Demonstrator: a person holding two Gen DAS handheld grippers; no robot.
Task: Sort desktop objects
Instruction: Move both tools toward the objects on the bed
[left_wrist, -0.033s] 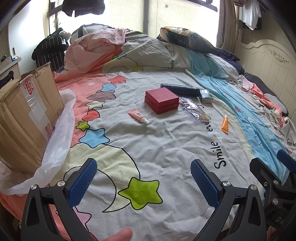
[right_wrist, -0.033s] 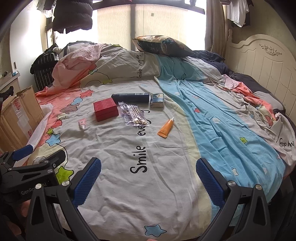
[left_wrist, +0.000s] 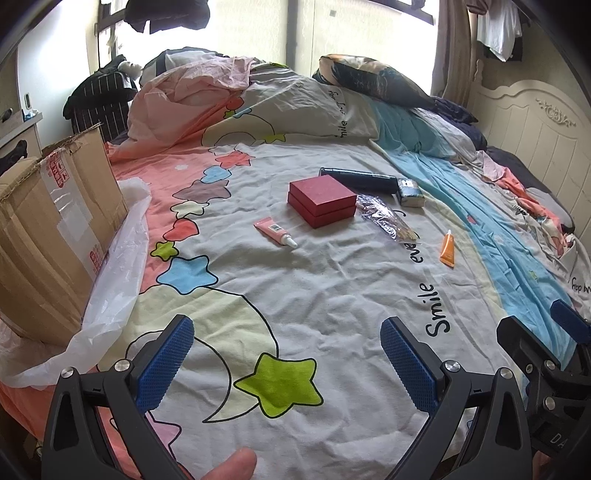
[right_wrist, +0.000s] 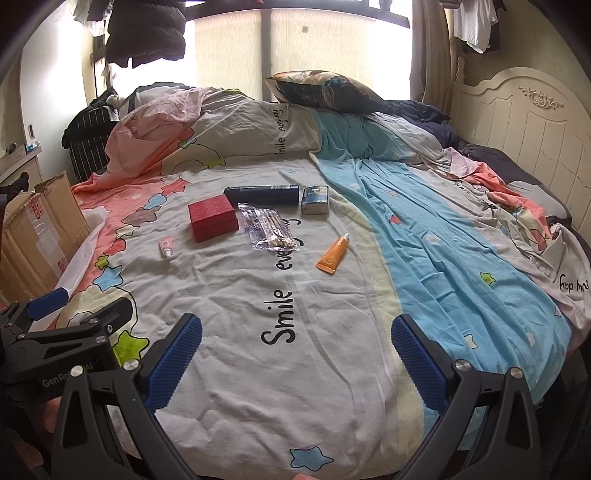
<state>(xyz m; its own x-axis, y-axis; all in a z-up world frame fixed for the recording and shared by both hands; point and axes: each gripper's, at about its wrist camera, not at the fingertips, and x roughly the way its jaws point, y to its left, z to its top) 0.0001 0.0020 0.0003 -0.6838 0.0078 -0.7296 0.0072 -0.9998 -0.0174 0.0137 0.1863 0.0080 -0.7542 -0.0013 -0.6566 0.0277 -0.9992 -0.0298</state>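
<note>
both claws hang released and empty over the bed's near edge. the pink tube (left_wrist: 275, 230) lies far ahead of the left claw (left_wrist: 288, 363), its long axis running far-left to near-right.

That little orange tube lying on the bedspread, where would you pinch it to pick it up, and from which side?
Grip the orange tube across its flat body, about midway between the white cap and the wide crimped end, coming down from above. It lies flat on the bedspread with clear cloth on both long sides, so open fingers fit either side. The right tool, open and empty, looks closer to it.
</note>
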